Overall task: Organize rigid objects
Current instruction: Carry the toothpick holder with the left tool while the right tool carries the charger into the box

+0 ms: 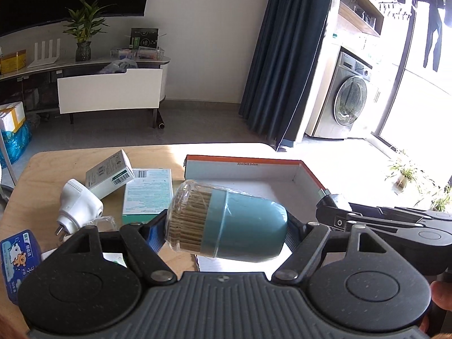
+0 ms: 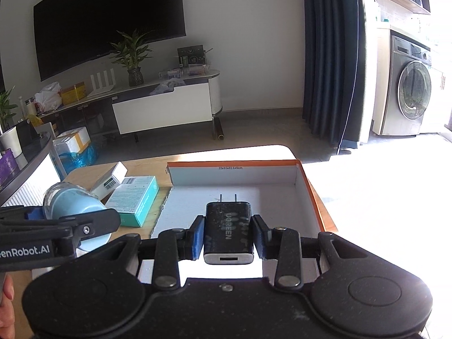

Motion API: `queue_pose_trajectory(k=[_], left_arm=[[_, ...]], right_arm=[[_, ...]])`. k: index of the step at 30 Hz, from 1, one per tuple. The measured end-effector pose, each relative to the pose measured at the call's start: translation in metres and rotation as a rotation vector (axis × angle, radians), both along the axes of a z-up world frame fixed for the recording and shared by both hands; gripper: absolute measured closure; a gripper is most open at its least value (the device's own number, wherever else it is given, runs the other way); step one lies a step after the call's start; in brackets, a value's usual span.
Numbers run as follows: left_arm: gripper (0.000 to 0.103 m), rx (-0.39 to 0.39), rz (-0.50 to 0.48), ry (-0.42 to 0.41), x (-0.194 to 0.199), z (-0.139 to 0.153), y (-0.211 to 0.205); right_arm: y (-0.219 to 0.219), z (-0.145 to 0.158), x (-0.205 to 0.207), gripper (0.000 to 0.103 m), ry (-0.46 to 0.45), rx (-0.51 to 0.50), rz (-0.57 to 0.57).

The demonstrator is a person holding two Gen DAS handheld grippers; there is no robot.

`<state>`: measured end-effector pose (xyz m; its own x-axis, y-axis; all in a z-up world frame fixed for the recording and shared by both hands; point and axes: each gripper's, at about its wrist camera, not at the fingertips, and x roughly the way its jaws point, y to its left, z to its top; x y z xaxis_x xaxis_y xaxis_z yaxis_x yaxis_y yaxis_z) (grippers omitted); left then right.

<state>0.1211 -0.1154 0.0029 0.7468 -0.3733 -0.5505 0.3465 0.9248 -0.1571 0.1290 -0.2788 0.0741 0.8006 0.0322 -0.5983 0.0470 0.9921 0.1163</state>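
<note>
My left gripper [image 1: 226, 226] is shut on a blue toothpick jar [image 1: 245, 226] with a clear lid, held sideways above the near left edge of the orange-rimmed cardboard box [image 1: 310, 173]. The jar also shows in the right wrist view [image 2: 75, 202]. My right gripper [image 2: 228, 234] is shut on a black UGREEN charger [image 2: 228, 228], prongs pointing forward, held over the inside of the box [image 2: 308, 180]. The box floor looks bare. The right gripper shows at the right in the left wrist view [image 1: 327, 209].
On the wooden table [image 1: 48, 180] left of the box lie a white plug adapter [image 1: 77, 207], a white carton [image 1: 111, 173], a teal-edged flat carton [image 1: 148, 195] and a blue tissue pack [image 1: 18, 257]. A TV stand and a washing machine stand beyond.
</note>
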Motion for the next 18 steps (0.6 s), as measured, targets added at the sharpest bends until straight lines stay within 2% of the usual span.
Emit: queue_pose_trajectory(k=[18], left_arm=[[0.023,0.021,-0.012,0.014,0.037,-0.002,-0.043]], right_arm=[[-0.039,-0.003,0.039,0.06,0.009,-0.011,-0.023]])
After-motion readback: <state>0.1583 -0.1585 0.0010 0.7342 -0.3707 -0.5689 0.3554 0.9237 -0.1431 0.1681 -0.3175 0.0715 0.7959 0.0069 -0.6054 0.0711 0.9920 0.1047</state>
